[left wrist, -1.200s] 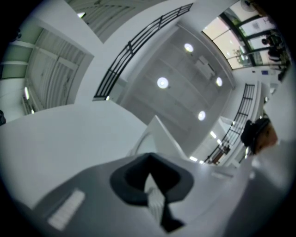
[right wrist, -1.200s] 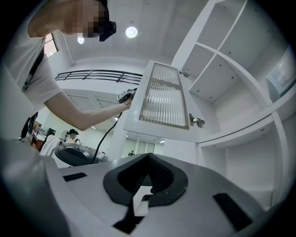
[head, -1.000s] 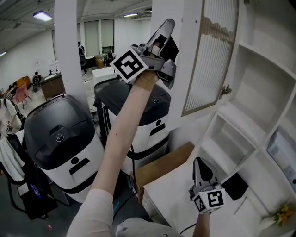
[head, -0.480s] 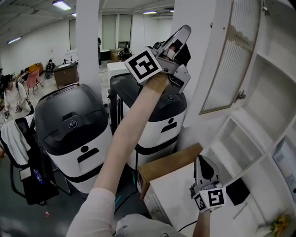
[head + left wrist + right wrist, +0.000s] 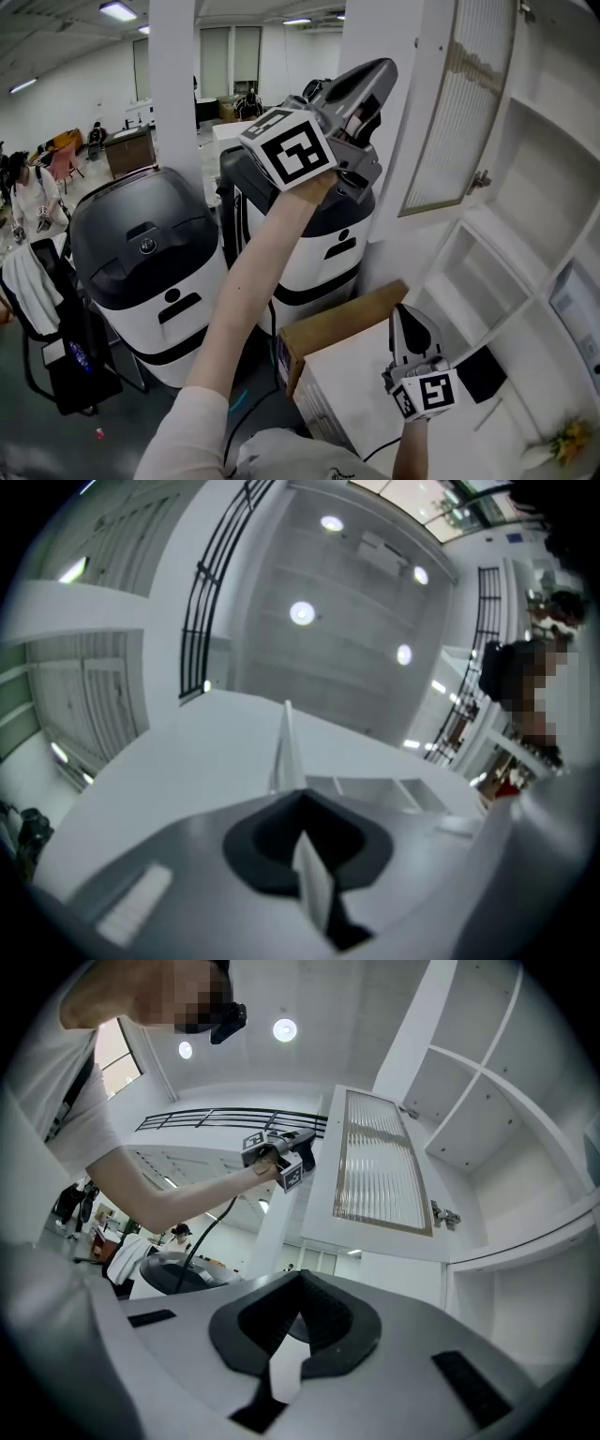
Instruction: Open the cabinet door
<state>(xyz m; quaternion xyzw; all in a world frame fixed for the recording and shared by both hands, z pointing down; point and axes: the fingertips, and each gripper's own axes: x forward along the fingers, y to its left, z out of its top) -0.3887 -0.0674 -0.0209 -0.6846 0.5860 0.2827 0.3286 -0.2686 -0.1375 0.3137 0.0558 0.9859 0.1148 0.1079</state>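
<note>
- The right hand-held gripper (image 5: 404,319) hangs low over the white worktop (image 5: 347,375), with its jaws together and nothing between them. It looks idle, but it could knock the worktop or the cardboard box (image 5: 328,326) beside it if the person leans further in.
- The left hand-held gripper (image 5: 377,71) is raised on an outstretched arm, with its jaws fully closed and empty. Its tip is just beside the free edge of the cabinet door (image 5: 417,141), and no view shows whether the two touch.
- With no grip on the door, this hand-held gripper can only push or hook it. The closed tip could slide off the smooth white frame and strike the ribbed glass panel (image 5: 464,103).
- The cabinet door stands swung well out from the shelves (image 5: 539,159) and hangs on its hinge (image 5: 481,178). A further push could strain that hinge at its stop.
- If left free, the door may swing back toward the shelves.
</note>
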